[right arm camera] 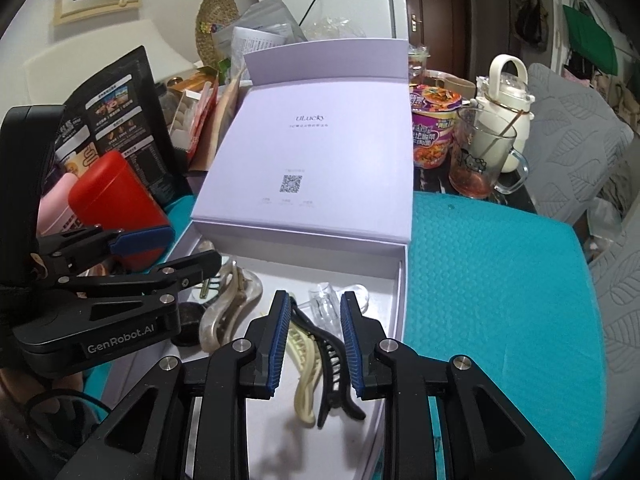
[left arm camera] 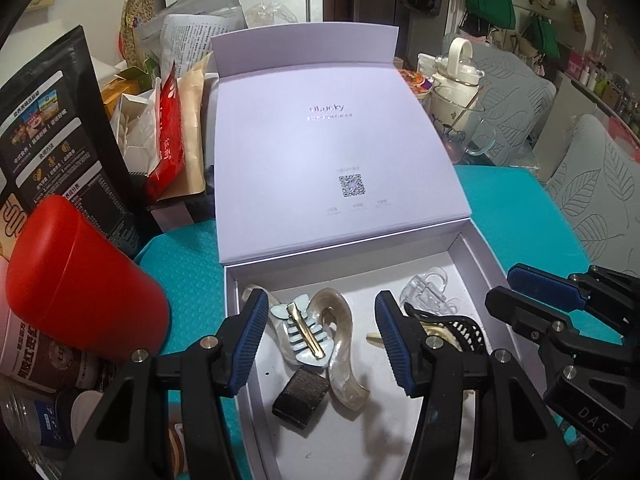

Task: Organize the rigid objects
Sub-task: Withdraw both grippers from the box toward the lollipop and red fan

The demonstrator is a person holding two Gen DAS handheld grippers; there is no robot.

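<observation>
Both hand-held grippers, left (left arm camera: 322, 338) and right (right arm camera: 314, 338), hang released over the box (left arm camera: 476, 258), hair clips (left arm camera: 308, 330) gathered inside at 12 o'clock.

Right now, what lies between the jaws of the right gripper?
In the right wrist view, the black hair clip and a cream hair clip lie between the open right gripper's jaws, ungripped.

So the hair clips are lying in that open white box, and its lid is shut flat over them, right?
Not quite. The hair clips do lie in the white box, but its lid is swung open and leans back behind the tray, as the left wrist view shows.
</observation>
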